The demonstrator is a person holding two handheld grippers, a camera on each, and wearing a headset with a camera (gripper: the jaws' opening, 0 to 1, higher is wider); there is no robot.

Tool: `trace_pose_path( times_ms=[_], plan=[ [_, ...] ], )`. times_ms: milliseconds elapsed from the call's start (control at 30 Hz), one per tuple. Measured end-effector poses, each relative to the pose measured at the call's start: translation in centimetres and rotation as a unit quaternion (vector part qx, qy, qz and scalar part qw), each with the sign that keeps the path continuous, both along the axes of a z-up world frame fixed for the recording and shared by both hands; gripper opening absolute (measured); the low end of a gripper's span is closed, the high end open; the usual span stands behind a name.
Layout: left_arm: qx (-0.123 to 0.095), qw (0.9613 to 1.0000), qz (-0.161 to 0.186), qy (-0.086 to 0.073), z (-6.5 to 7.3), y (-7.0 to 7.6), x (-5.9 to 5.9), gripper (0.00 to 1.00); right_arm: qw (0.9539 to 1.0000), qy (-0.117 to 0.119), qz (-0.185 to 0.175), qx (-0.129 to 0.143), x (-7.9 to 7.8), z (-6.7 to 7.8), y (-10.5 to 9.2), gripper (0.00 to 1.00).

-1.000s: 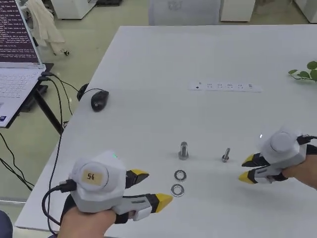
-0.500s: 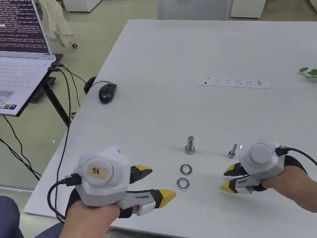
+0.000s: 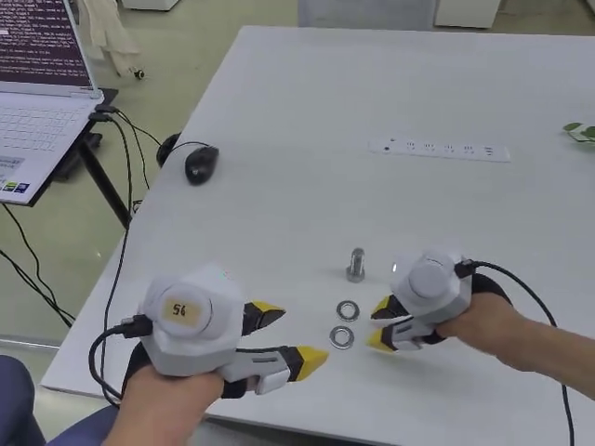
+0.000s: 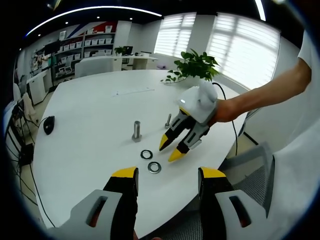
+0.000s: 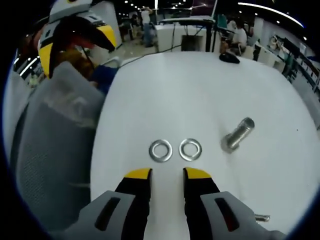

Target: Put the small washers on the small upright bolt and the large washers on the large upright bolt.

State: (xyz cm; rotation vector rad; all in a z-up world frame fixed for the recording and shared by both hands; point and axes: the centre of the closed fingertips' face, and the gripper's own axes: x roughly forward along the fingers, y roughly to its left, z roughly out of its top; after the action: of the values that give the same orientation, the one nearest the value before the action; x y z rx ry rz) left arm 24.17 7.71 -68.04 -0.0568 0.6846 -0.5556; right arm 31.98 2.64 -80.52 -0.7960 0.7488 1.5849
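Two steel washers [image 3: 348, 309] [image 3: 341, 336] lie flat side by side on the white table [image 3: 279, 214]; they look alike in size. Just behind them the large bolt [image 3: 356, 265] stands upright. The small bolt [image 4: 168, 120] stands to its right, close beside my right gripper. My right gripper [image 3: 378, 325] is open, its yellow tips low over the table just short of the washers [image 5: 160, 150] [image 5: 190, 149], nothing between them. My left gripper [image 3: 290, 339] hangs open near the table's front edge, left of the washers and apart from them.
A black mouse [image 3: 201, 164] with its cable lies at the table's left edge. A white power strip [image 3: 439, 149] lies further back, and a laptop [image 3: 28, 139] stands off the table to the left. A green leaf [image 3: 581, 132] shows at the far right.
My right gripper has moved left across the table, from right of the small bolt to just beside the washers, hiding that bolt in the head view. My left gripper has barely moved.
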Motion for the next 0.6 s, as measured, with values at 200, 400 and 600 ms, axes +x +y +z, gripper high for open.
trace_pose_path(
  times_ms=[200, 400, 600],
  plan=[
    [-0.001, 1.0000, 0.003, 0.000, 0.1, 0.1, 0.0, 0.47, 0.9992, -0.007, 0.039, -0.006, -1.2, -0.4, 1.7, 0.26],
    [0.000, 1.0000, 0.009, 0.002, 0.0, 0.4, -0.1, 0.47, 0.9960, -0.025, 0.082, -0.026, -1.4, -1.3, 2.6, 0.26],
    [0.001, 0.9998, 0.020, 0.003, 0.1, 1.1, -0.3, 0.47, 0.9916, -0.034, 0.116, -0.046, -1.7, -2.0, 2.4, 0.27]
  ],
)
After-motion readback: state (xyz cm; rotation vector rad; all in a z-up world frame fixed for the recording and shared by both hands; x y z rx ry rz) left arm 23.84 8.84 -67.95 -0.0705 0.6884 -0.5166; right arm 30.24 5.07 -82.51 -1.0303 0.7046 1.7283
